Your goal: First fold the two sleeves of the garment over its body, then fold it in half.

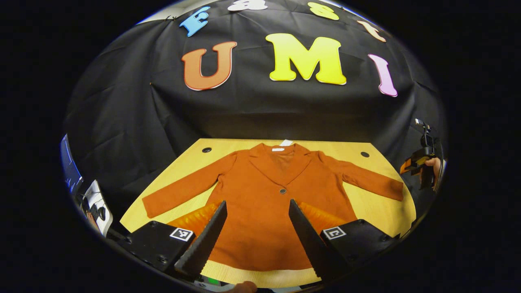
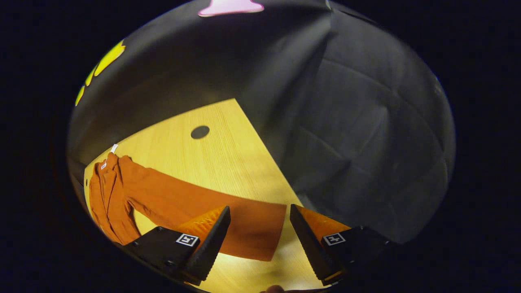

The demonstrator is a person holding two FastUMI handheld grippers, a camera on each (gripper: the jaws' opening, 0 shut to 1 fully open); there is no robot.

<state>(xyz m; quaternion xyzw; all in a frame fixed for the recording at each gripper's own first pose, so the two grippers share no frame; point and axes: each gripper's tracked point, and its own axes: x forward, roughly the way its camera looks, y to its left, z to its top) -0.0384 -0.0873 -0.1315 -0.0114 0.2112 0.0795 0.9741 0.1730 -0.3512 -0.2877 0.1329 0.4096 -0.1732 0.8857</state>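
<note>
A pale wooden table [image 1: 378,211] stands against creased black cloth walls [image 1: 134,122].

The garment [image 1: 260,203] lies flat on the table [image 1: 378,211], sleeves spread sideways.

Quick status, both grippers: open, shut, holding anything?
Left gripper: open, empty, above the jacket.
Right gripper: open, empty, over the sleeve cuff.

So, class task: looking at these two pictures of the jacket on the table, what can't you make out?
- Jacket hem corners, left gripper view: hidden behind the left tool.
- Jacket body, right gripper view: cut off at the edge.
- Collar label, left gripper view: too small.
- Right tool, left gripper view: too small to judge.
</note>
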